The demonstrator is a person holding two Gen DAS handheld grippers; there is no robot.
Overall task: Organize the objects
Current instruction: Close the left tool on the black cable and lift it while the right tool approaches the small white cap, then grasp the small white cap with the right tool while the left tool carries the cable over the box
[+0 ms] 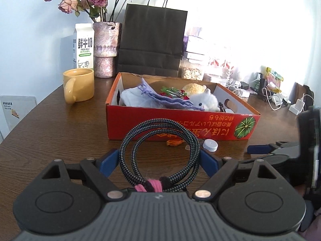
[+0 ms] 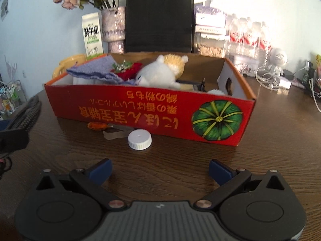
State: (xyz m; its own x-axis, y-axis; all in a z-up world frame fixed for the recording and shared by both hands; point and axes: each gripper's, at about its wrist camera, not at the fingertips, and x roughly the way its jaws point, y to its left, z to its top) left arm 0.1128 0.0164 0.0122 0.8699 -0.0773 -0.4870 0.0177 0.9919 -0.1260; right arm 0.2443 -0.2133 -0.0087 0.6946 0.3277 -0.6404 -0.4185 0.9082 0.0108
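Observation:
My left gripper (image 1: 159, 160) is shut on a coiled black-and-teal braided cable (image 1: 122, 152) tied with a pink band; the coil stands upright between the blue pads, above the wooden table (image 1: 60, 140). Just beyond it lies a red cardboard box (image 1: 180, 120) holding a white plush toy (image 1: 204, 100), a lilac cloth (image 1: 172, 100) and a red-green item. In the right wrist view my right gripper (image 2: 159, 169) hangs open and empty over the table, facing the box (image 2: 120, 108). A white bottle cap (image 2: 139, 140) lies between the gripper and the box.
An orange wrapper (image 2: 96, 125) and a clear plastic scrap (image 2: 116, 134) lie by the box front. Behind the box stand a yellow mug (image 1: 79, 88), a milk carton (image 1: 83, 46), a vase (image 1: 106, 50) and a black paper bag (image 1: 152, 40). Chargers and cords (image 1: 270, 96) clutter the far right.

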